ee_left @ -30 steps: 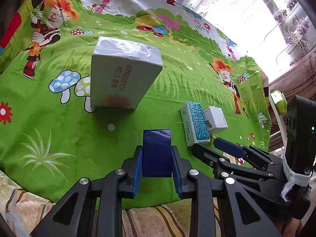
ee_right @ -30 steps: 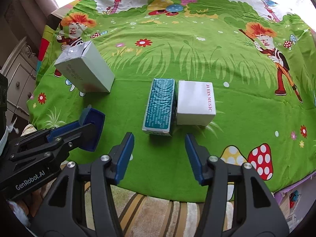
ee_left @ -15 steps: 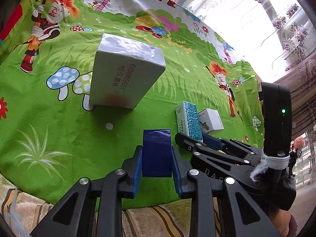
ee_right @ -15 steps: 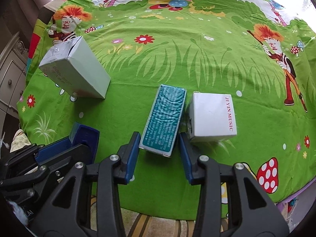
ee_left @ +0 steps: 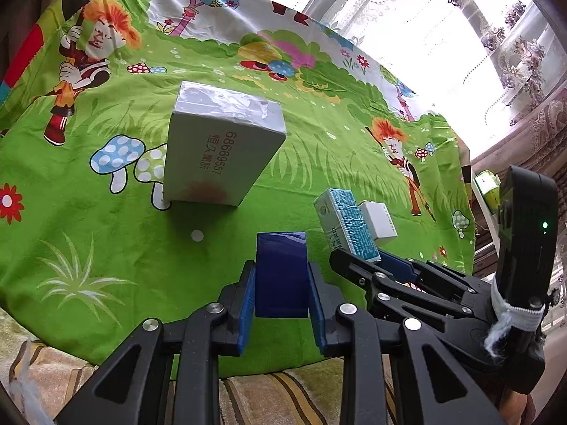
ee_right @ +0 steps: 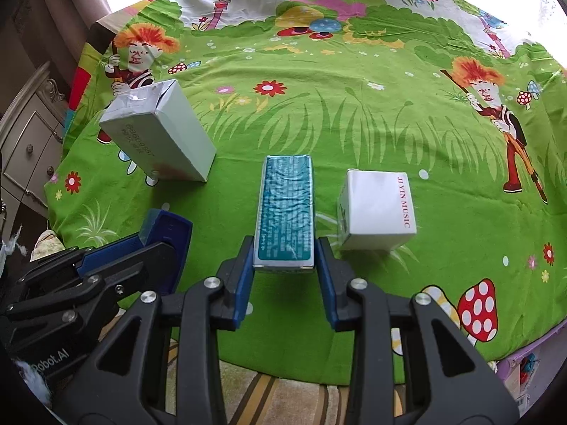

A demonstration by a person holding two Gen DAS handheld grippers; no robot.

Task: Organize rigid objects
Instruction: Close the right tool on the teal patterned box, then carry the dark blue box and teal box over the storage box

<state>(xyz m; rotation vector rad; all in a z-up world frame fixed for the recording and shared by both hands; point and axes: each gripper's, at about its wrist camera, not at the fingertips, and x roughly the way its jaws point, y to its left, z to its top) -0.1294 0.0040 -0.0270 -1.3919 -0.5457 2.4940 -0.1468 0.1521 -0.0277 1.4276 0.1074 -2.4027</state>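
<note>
My left gripper (ee_left: 281, 294) is shut on a dark blue box (ee_left: 281, 269), held near the table's front edge; it also shows in the right wrist view (ee_right: 166, 230). My right gripper (ee_right: 285, 279) is shut on a long teal box (ee_right: 287, 209), which looks lifted and tilted; it shows in the left wrist view too (ee_left: 349, 226). A small white box (ee_right: 377, 210) marked JIYIN MUSIC sits just right of the teal box. A large white box (ee_left: 219, 152) with red digits lies to the left, beyond the blue box.
A green cartoon-print cloth (ee_right: 354, 113) covers the table. Its front edge runs just under both grippers, with a striped fabric (ee_right: 283, 396) below. A white drawer cabinet (ee_right: 24, 148) stands at the left. Curtains and a bright window (ee_left: 443, 35) are beyond the table.
My right gripper moved forward around the teal box, closed on it and pulled it away from the white box. My left gripper kept holding the blue box.
</note>
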